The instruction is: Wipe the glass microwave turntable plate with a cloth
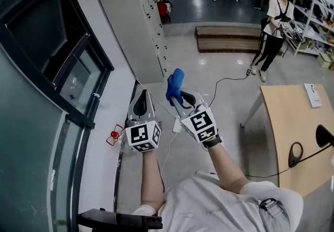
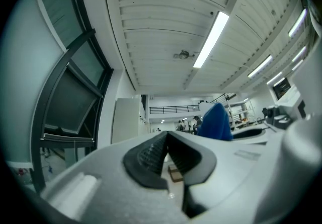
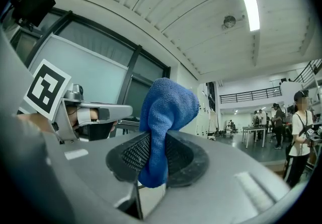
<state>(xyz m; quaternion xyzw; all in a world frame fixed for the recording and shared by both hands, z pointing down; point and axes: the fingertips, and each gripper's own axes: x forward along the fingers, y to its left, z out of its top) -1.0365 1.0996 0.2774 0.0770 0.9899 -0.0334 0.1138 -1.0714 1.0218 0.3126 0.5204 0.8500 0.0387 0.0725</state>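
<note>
I judge the task to be barely begun: the one part that looks done is that the cloth is in hand, and all the wiping is left. My right tongs (image 3: pixel 153 153) are clamped on the blue cloth (image 3: pixel 167 104). The ribbed pads pinch it near its lower end, so a rounded bunch stands above the jaws and a short tail hangs below them. My left tongs (image 2: pixel 167 136) are closed on nothing: the dark pads meet at their tips, and only the far room shows beyond them. From the head view I hold both tongs side by side in front of my chest, near each other but apart. They are over the bare floor (image 1: pixel 209 69), and both are tipped upward, since each one's own camera takes in the ceiling. The glass turntable plate is in none of the views, and I can see no microwave either, so I cannot say where the plate is. The pale wooden bench (image 1: pixel 284 121) to my right carries a white card and a few small dark items, but no plate that I can make out. A dark-framed glass wall (image 1: pixel 47 64) runs along my left. The cloth has a fine, fuzzy nap, looks soft and bunched, and shows no stain or wet patch on the side I can see. What remains, as I read it, is to find the plate, bring the cloth flat against the glass and rub it over.
</note>
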